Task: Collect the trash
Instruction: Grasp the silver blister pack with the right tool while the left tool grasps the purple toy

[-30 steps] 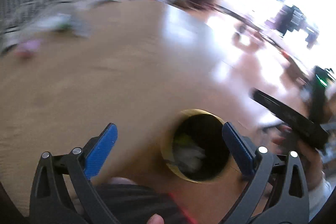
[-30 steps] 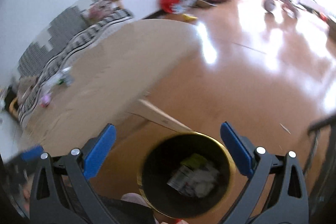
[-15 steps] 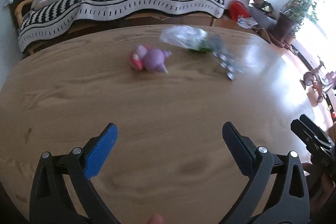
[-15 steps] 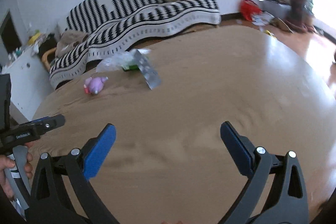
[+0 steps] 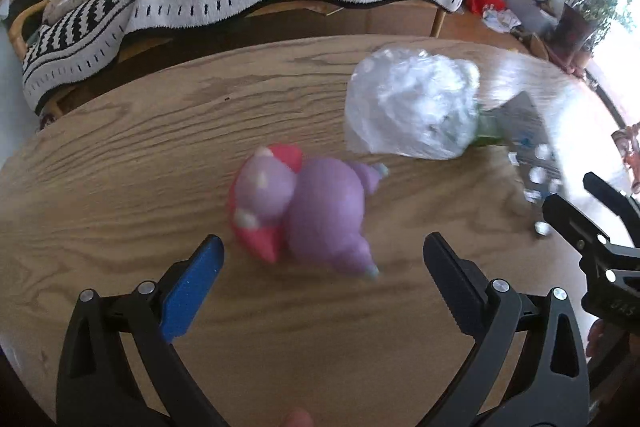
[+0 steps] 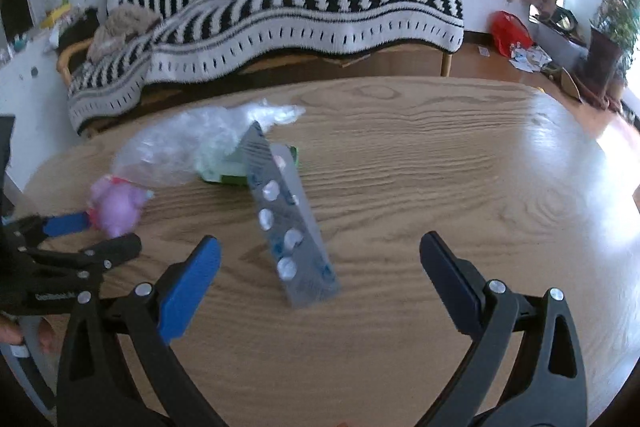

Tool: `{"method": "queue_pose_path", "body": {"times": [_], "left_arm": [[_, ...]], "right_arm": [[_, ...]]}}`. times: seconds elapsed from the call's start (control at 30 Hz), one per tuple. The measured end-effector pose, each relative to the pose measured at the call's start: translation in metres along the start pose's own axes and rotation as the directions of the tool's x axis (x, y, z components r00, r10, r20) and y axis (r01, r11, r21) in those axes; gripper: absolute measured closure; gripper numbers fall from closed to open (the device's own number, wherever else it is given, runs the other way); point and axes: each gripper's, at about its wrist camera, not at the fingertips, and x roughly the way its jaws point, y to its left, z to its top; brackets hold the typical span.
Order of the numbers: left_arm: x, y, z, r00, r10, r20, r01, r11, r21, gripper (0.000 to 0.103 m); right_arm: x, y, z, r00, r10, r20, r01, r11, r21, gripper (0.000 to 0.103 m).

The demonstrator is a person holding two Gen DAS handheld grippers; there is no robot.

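A purple and pink toy figure [image 5: 304, 211] lies on the wooden table [image 5: 120, 163], just beyond my open left gripper [image 5: 322, 267]. Behind it to the right sits a crumpled clear plastic bag [image 5: 412, 107] over a green wrapper [image 5: 488, 127]. A silver pill blister pack [image 6: 288, 223] lies lengthwise between and ahead of the fingers of my open right gripper [image 6: 318, 267]. In the right wrist view, the plastic bag [image 6: 188, 143], the green wrapper [image 6: 232, 175] and the toy [image 6: 116, 207] lie to the left of the blister pack. Both grippers hold nothing.
A sofa with a black and white striped blanket [image 6: 280, 11] stands behind the table. A red bag [image 6: 510, 31] and scattered papers lie on the floor at the right. The left gripper [image 6: 60, 259] shows at the left edge of the right wrist view.
Both grippers have swung away from the gold-rimmed bin on the floor to the tabletop, then moved closer: the left to the toy, the right to the blister pack.
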Motion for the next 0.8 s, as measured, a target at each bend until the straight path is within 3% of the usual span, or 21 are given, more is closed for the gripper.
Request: {"method": "queue_pose_path", "body": {"times": [0.1,0.23,0.4,0.8], "left_arm": [[0.014,0.0,0.004,0.999,0.041,0.001,-0.041,0.999,0.019,0.006],[0.016,0.001,0.01,0.998,0.043,0.034,-0.044,0.999,0.013,0.006],[0.017,0.001,0.009,0.992,0.054,0.114,-0.053,0.999,-0.004,0.006],[0.02,0.003,0.015,0.993,0.045,0.113,-0.045,0.999,0.005,0.005]], "right_arm": [[0.02,0.003,0.003,1.0,-0.01,-0.03,0.009,0.999,-0.036,0.007],[0.041,0.005,0.005,0.997,-0.029,-0.075,0.024,0.998,-0.063,0.005],[0.048,0.01,0.008,0.996,-0.011,-0.083,0.003,0.995,-0.098,0.005],[0.053,0.011,0.014,0.996,-0.001,-0.084,-0.008,0.994,-0.109,0.005]]}}
